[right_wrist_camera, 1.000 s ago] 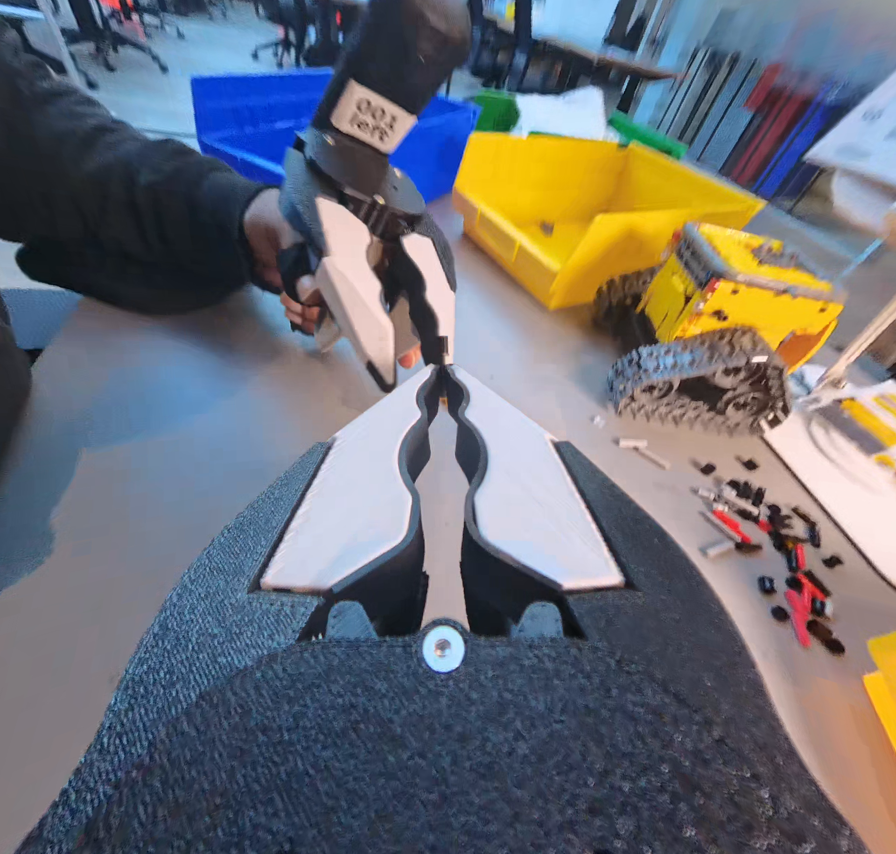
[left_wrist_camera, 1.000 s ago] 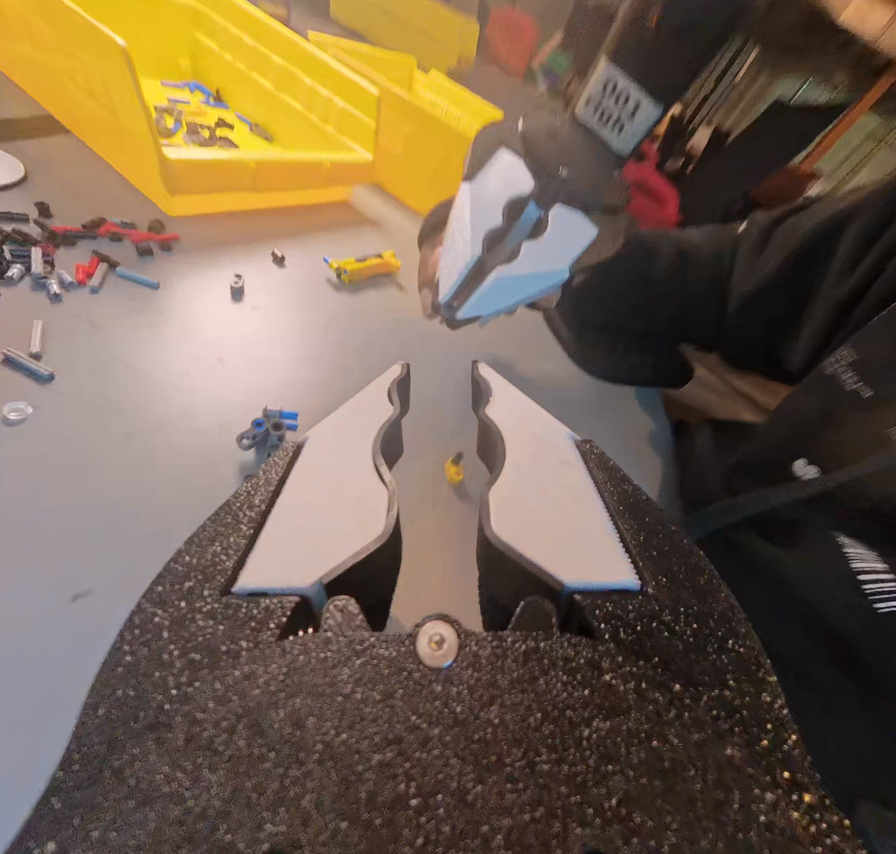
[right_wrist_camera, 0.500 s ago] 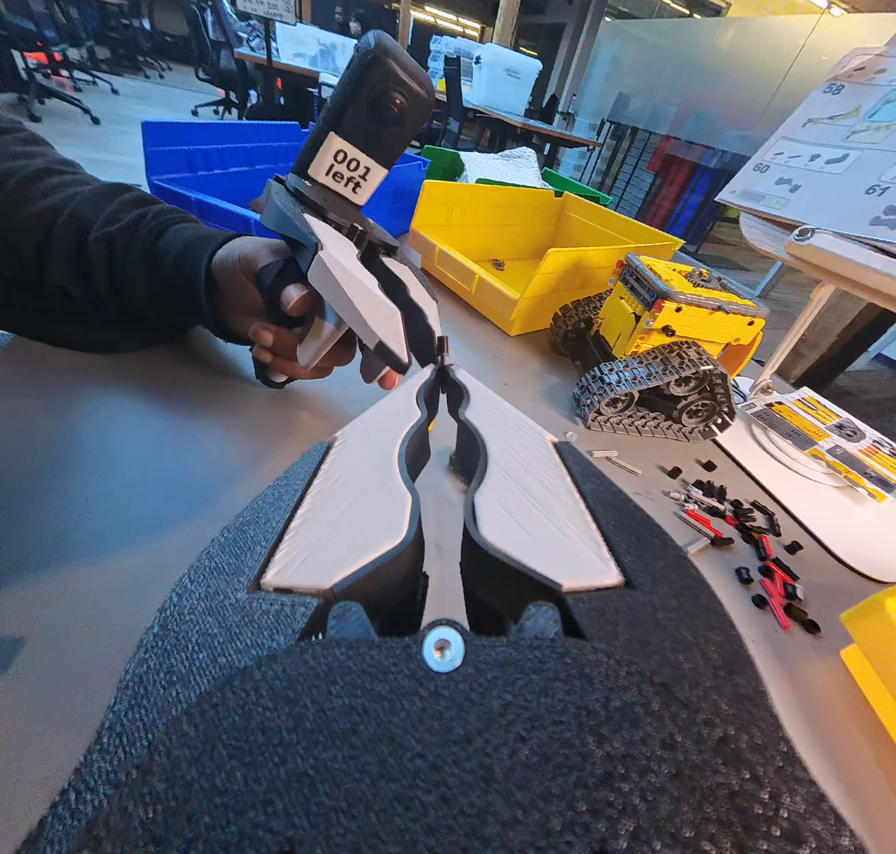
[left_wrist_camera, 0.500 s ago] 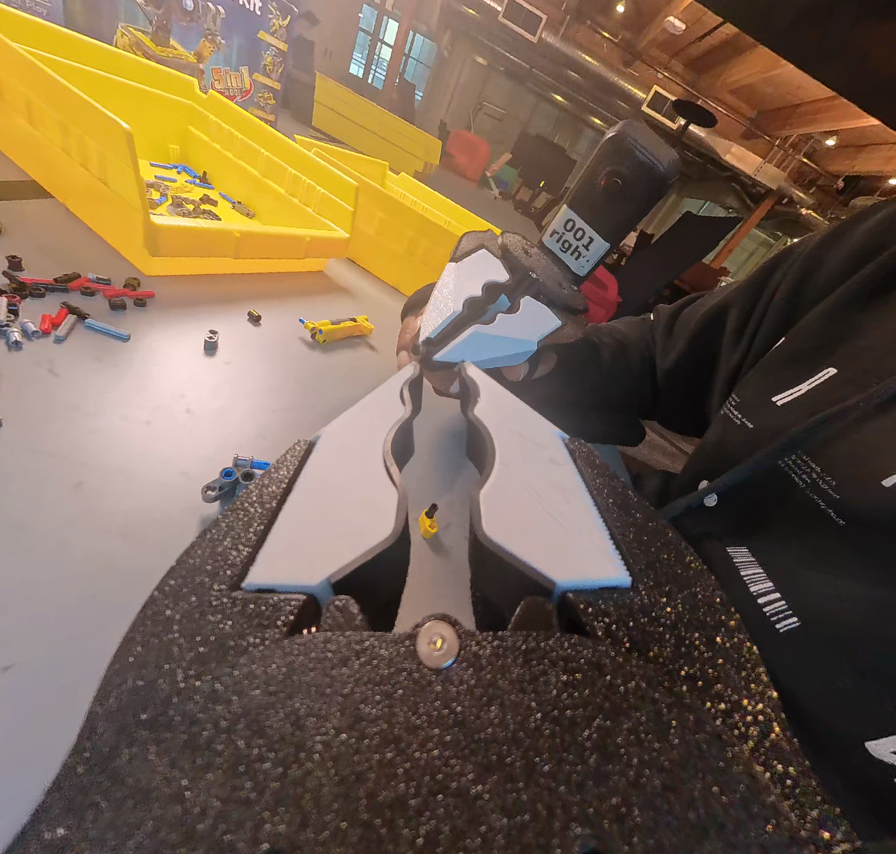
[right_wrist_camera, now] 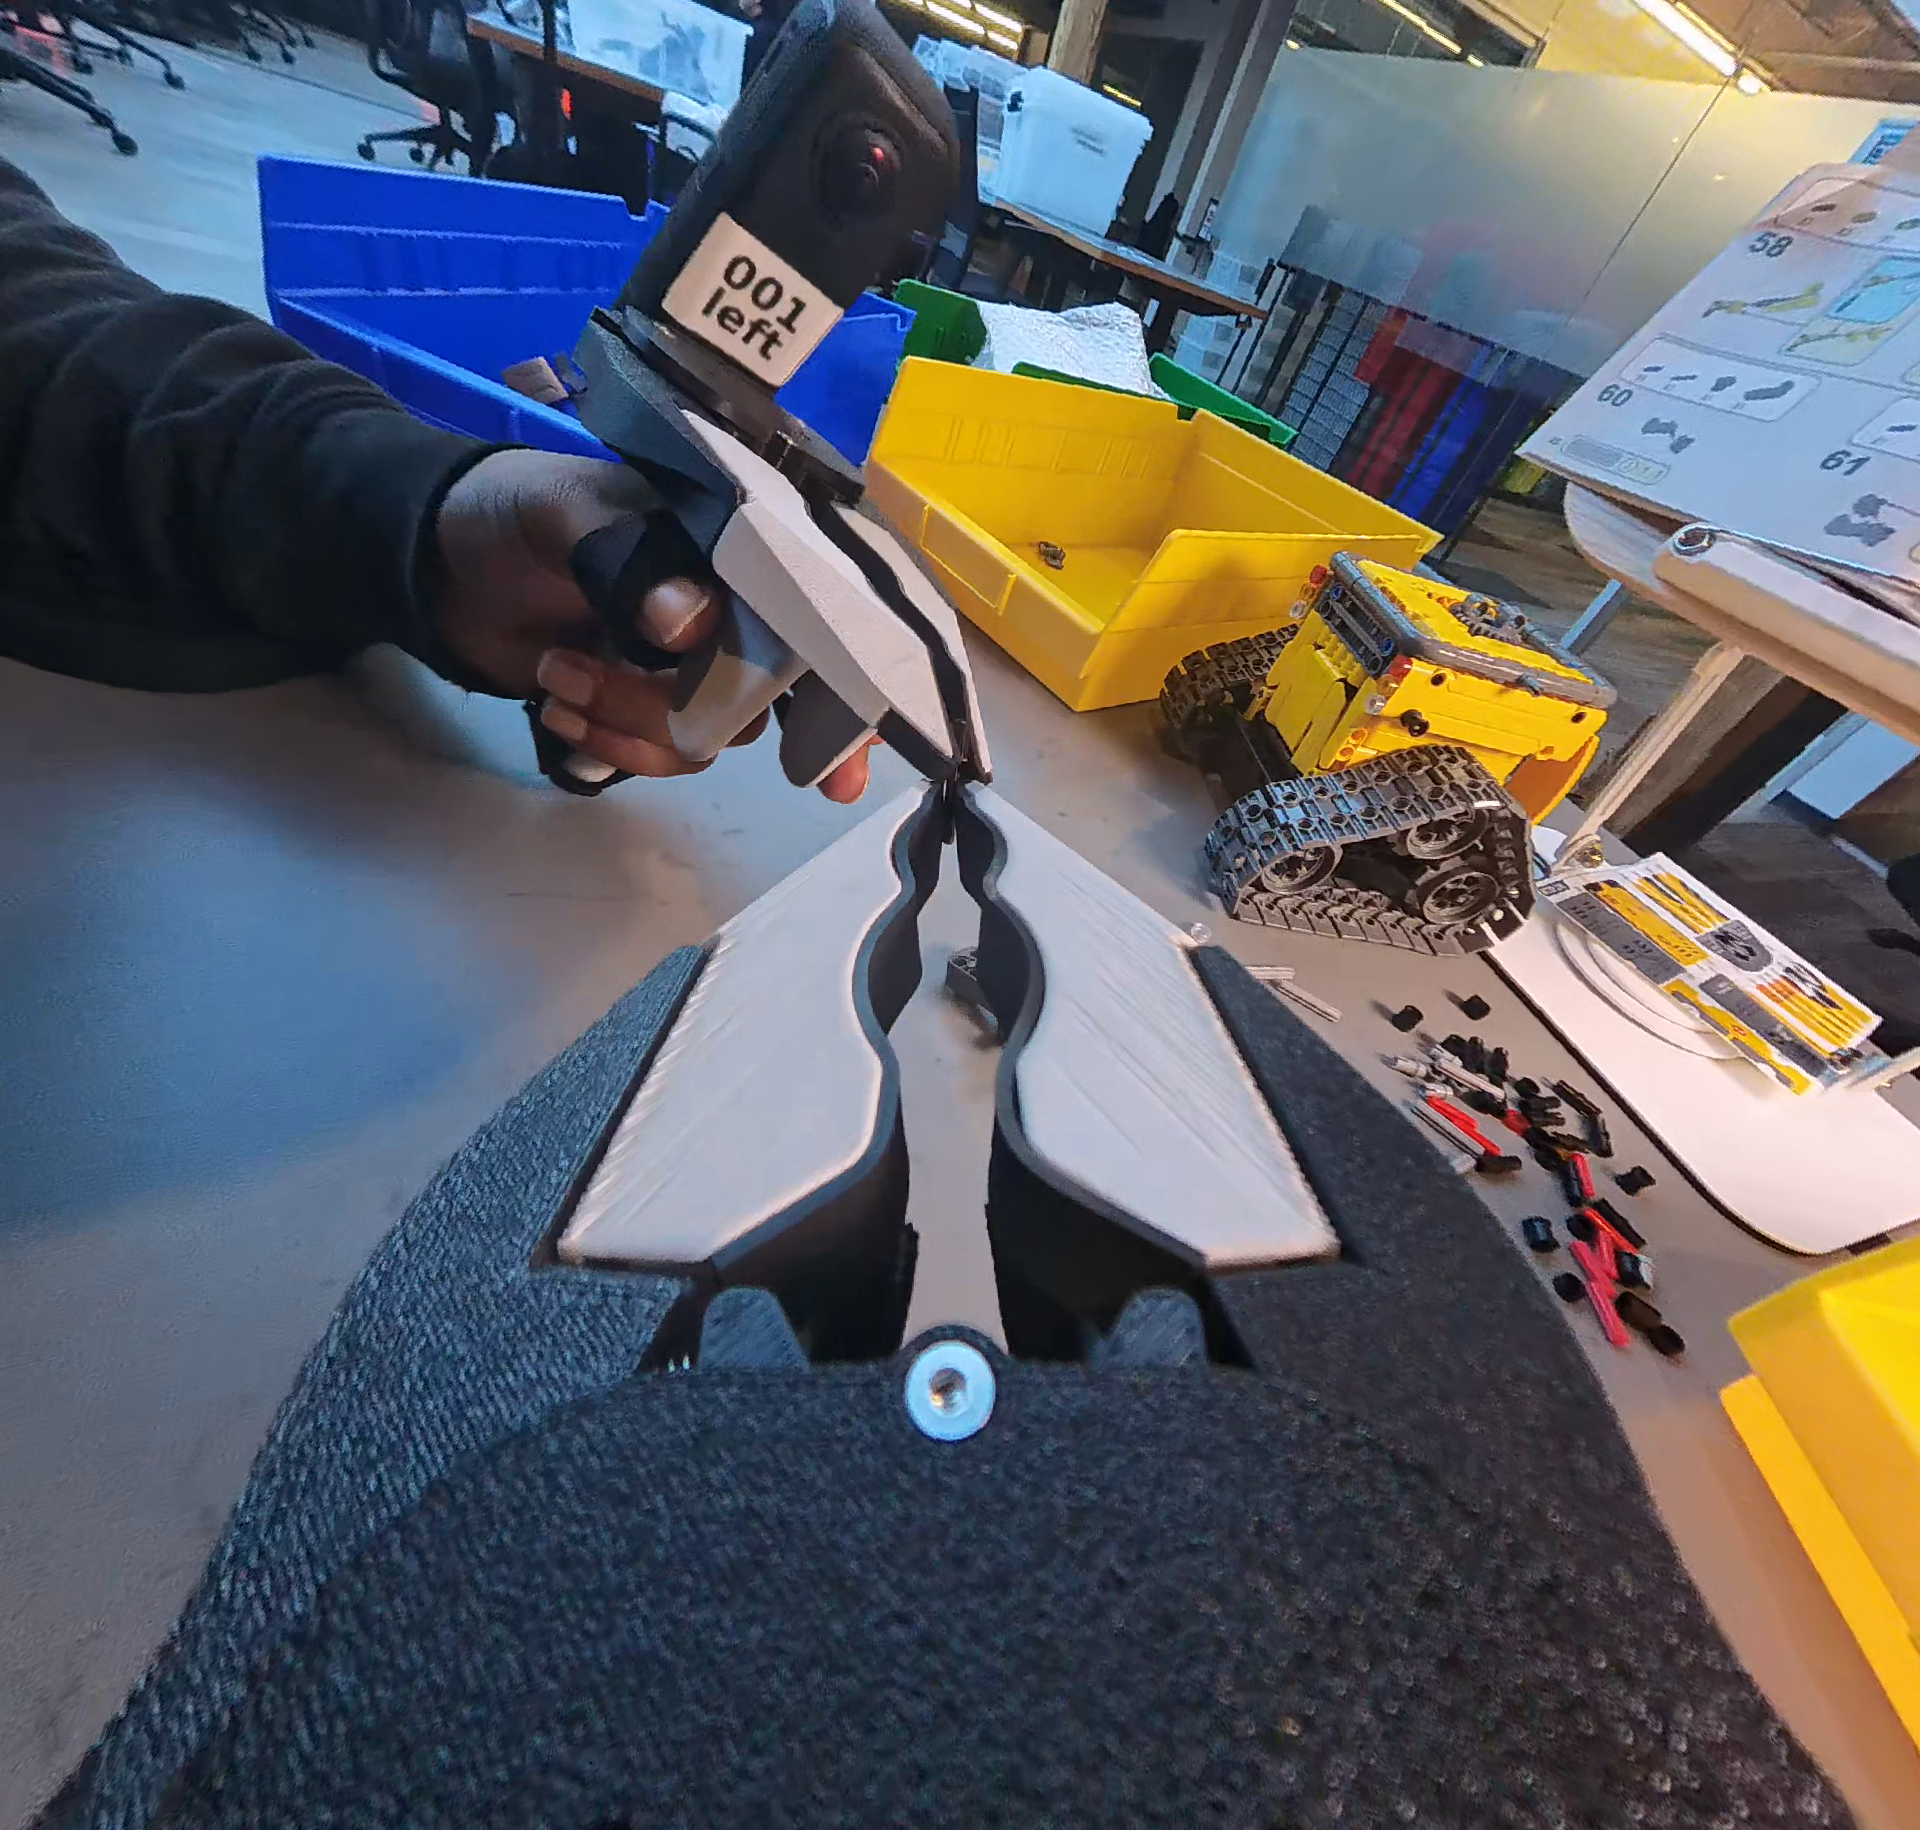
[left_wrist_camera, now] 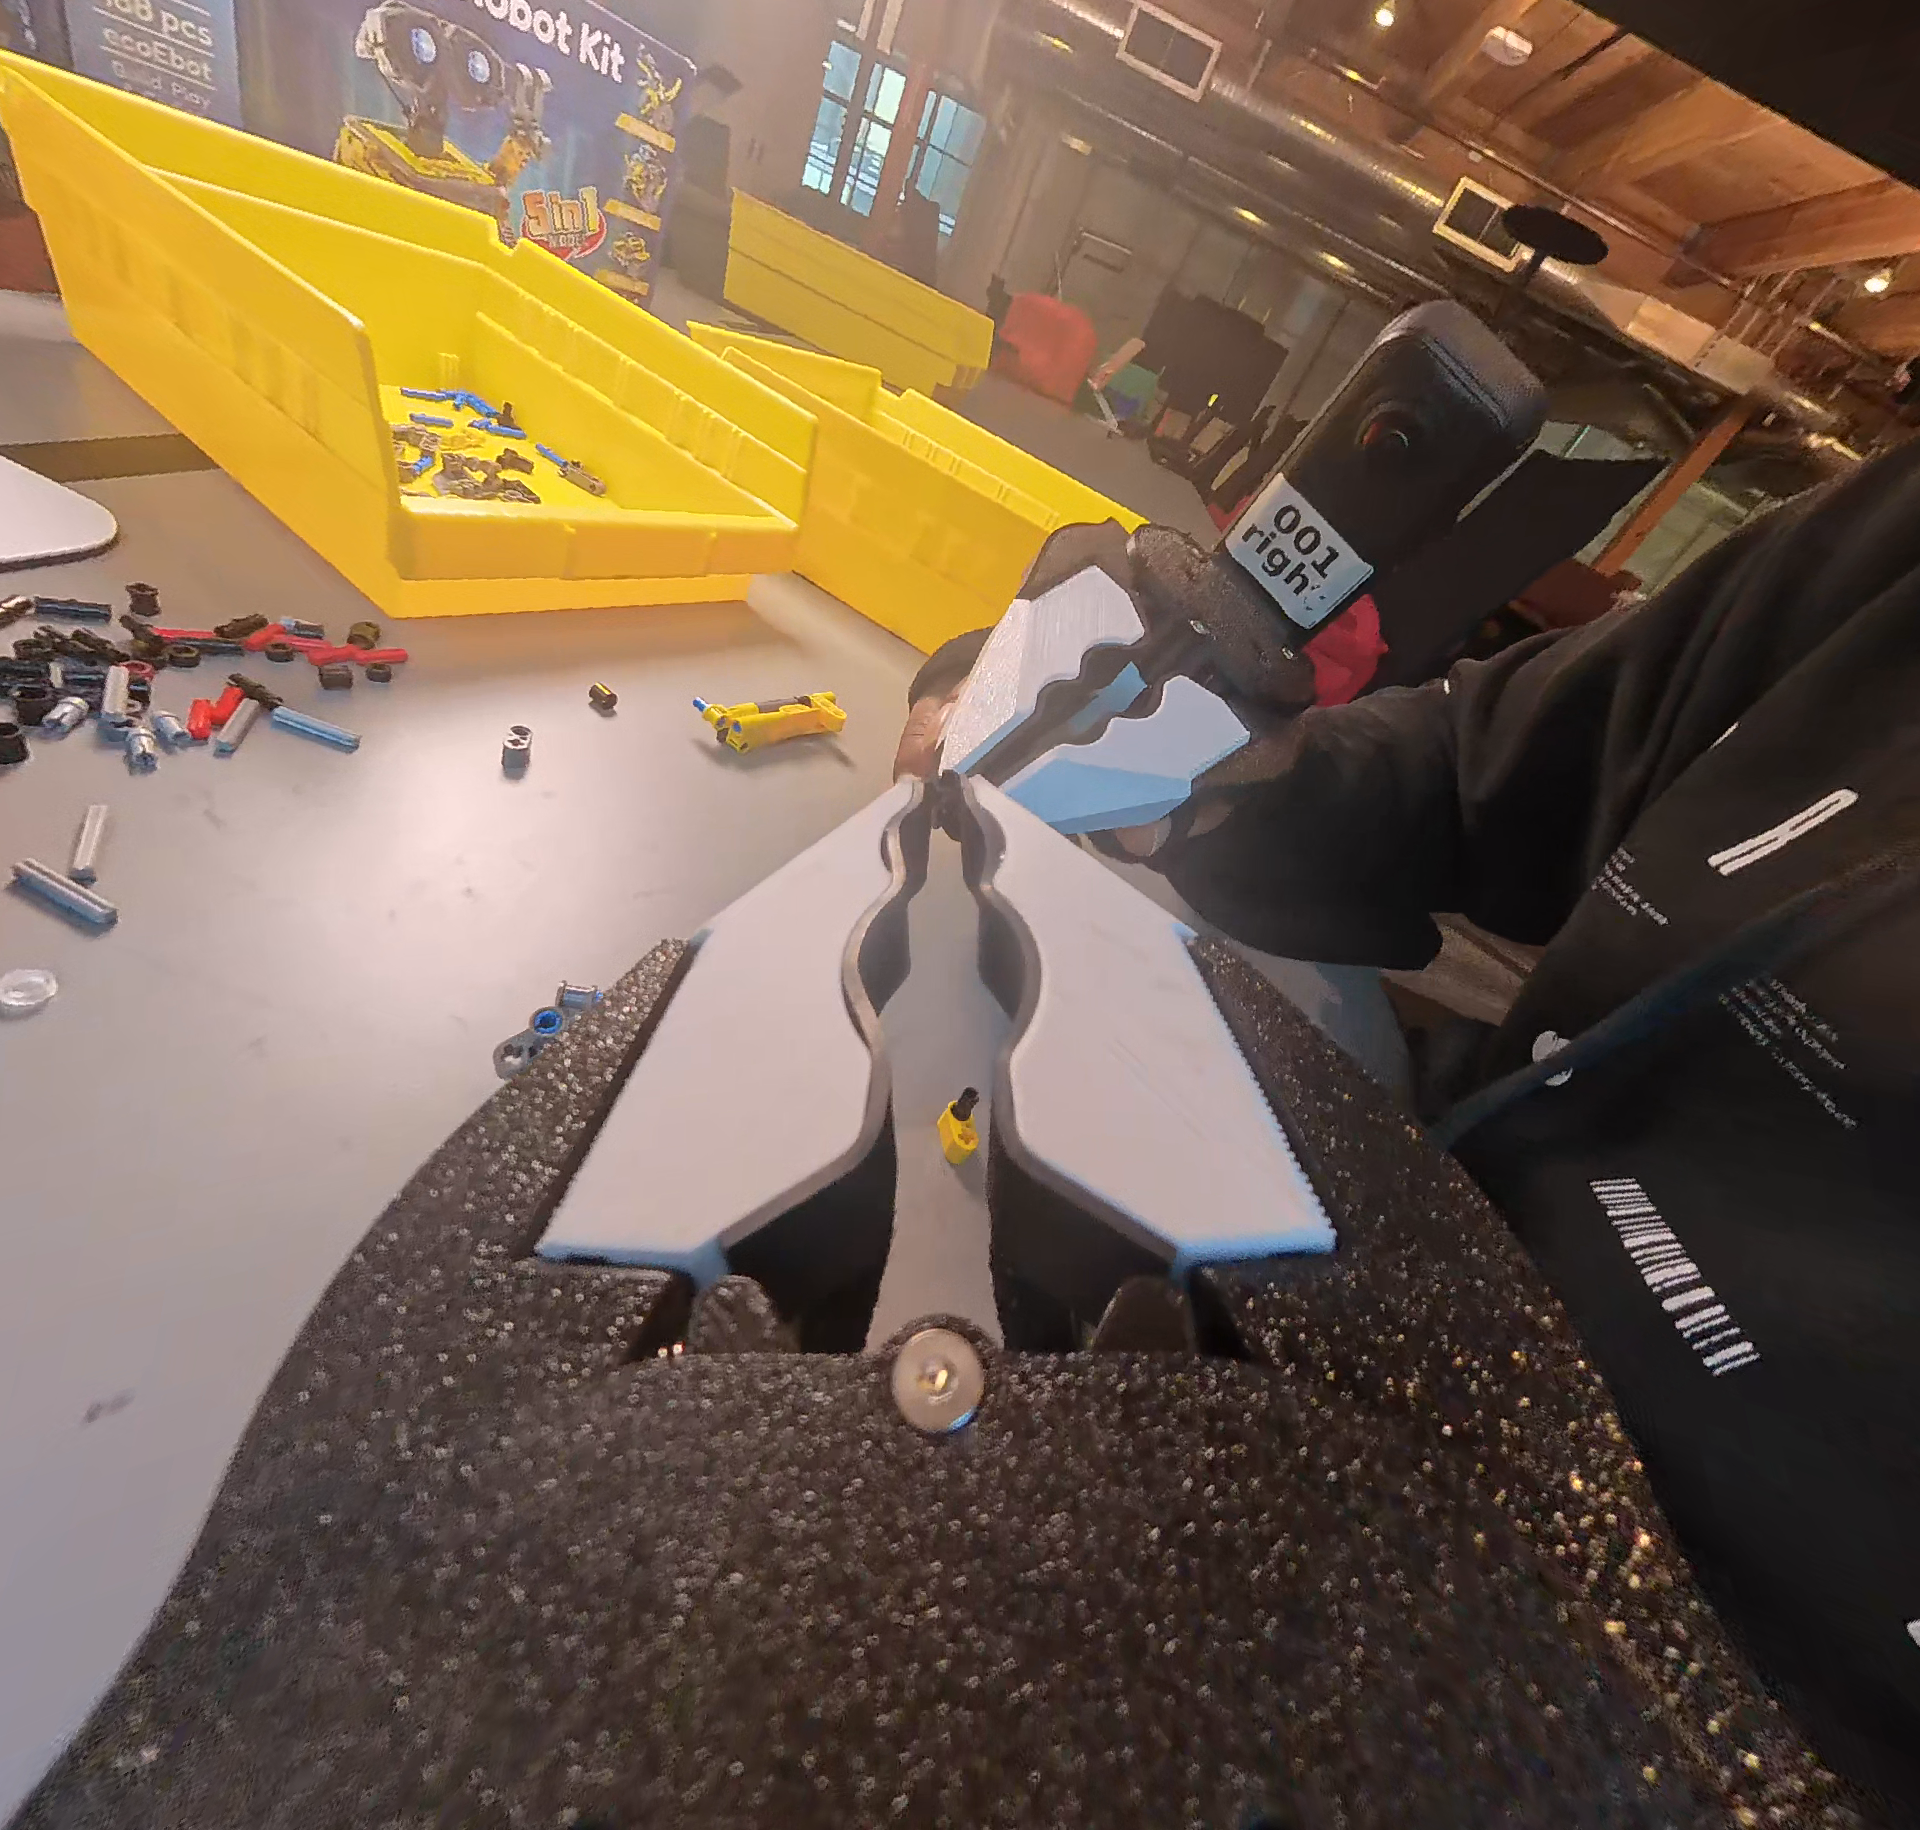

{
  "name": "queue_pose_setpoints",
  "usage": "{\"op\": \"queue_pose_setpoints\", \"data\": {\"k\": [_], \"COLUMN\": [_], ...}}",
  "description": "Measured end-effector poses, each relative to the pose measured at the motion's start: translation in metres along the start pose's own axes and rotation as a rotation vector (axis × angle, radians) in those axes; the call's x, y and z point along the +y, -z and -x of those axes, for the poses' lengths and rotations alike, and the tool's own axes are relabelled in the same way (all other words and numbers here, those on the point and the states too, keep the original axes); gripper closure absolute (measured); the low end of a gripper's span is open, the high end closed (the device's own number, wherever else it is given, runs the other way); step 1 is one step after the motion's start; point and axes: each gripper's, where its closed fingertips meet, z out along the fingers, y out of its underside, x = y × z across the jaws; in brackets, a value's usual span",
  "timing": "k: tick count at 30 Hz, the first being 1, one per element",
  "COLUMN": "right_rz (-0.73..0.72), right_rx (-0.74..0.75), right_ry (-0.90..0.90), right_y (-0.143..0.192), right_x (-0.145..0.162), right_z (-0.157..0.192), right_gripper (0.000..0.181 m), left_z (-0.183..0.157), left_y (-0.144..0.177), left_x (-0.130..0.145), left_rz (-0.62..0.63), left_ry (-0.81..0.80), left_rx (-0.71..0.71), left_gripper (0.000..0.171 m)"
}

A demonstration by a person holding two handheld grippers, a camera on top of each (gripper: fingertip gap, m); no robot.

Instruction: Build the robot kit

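Left gripper (left_wrist_camera: 940, 804) first: a second ago its fingers stood well apart over the table (left_wrist_camera: 260, 1001). Half a second ago they were narrower, and now we see them clamped down to the tips. The right gripper (right_wrist_camera: 948, 806) was clenched throughout and has come tip to tip with the left one.

Between the two sets of tips sits a small dark pin (right_wrist_camera: 949, 791), held up off the table. As far as we can tell both grippers are pinching it at once, though it's tiny and mostly hidden. So what was a one-gripper hold now looks like a shared one.

Under the left gripper, a little yellow piece (left_wrist_camera: 958, 1134) lies on the table, visible through the gap between the fingers and not touched.

On writing, there's plenty, and we're not quoting any of it:
- a white label (left_wrist_camera: 1294, 559) on the right gripper's camera housing, and a matching one (right_wrist_camera: 750, 310) on the left's
- a printed kit box (left_wrist_camera: 457, 87) behind the yellow bin (left_wrist_camera: 582, 544)
- an open instruction booklet (right_wrist_camera: 1766, 357) with numbered steps
- a sticker sheet (right_wrist_camera: 1704, 970) beside the yellow tracked model (right_wrist_camera: 1392, 741)
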Motion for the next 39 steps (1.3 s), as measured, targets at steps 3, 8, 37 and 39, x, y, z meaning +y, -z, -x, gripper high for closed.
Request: {"op": "queue_pose_setpoints", "data": {"k": [3, 8, 37, 39], "right_rz": [-0.010, -0.020, -0.024, -0.023], "right_rx": [-0.024, -0.090, -0.234, -0.231], "right_ry": [0.000, -0.038, -0.135, -0.129], "right_y": [0.001, 0.005, 0.009, 0.009], "right_x": [-0.001, -0.003, -0.001, -0.001], "right_z": [0.003, 0.008, 0.021, 0.021], "right_gripper": [0.179, 0.178, 0.178, 0.179], "left_z": [-0.003, -0.009, -0.023, -0.022], "left_y": [0.001, 0.003, 0.007, 0.007], "left_x": [0.001, 0.000, 0.010, 0.010], "left_rz": [0.017, 0.021, 0.087, 0.089], "left_ry": [-0.048, -0.111, -0.255, -0.255], "left_rx": [0.007, 0.017, 0.063, 0.061], "left_gripper": [0.168, 0.168, 0.167, 0.167]}}
